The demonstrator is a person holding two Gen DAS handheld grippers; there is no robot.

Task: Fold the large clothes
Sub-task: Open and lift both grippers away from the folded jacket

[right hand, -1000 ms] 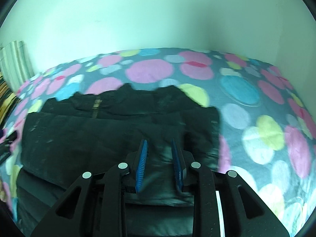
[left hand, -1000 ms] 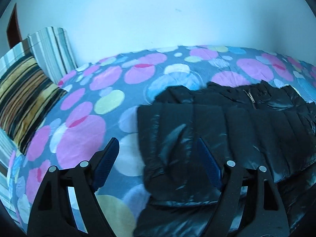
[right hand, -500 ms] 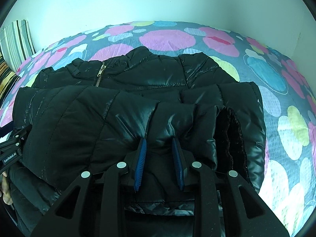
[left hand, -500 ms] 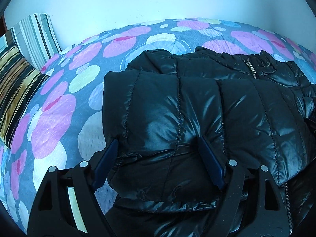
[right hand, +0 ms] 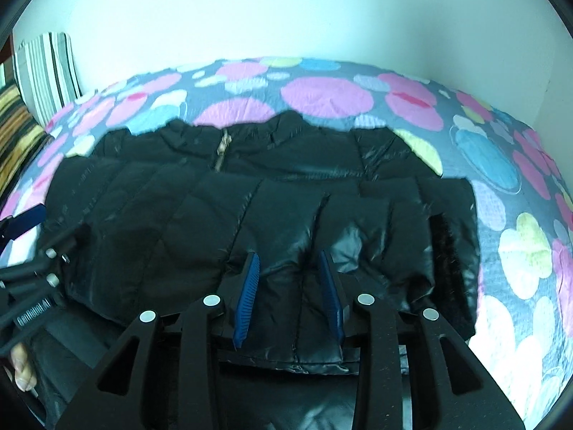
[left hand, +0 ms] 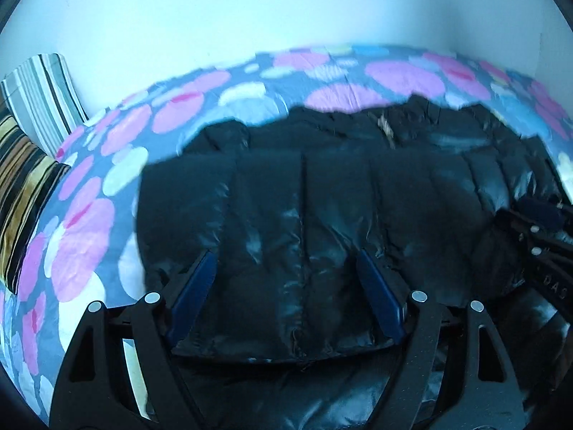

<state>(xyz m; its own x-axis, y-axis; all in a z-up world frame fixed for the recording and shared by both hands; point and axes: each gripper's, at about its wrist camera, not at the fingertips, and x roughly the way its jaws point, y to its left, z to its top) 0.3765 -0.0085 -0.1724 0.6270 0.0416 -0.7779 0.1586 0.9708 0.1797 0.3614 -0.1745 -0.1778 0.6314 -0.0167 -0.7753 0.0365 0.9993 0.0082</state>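
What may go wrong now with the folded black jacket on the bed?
1. The puffy black jacket may spring back open: the right claw has just been opening, and the hem between its fingers looks barely pinched.
2. The left claw stands wide, so that side is unheld and the slippery layer may slide off.

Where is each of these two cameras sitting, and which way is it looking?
Left wrist: sits on the left gripper, looks forward and down over the black jacket on the spotted bedspread toward the wall; own jaws wide apart over the hem, right gripper at the right edge.
Right wrist: sits on the right gripper, same direction; own jaws just opening, with jacket fabric between them; left gripper and a fingertip at the left edge.
Shared: jacket, zip pull, bedspread, striped pillows, wall.
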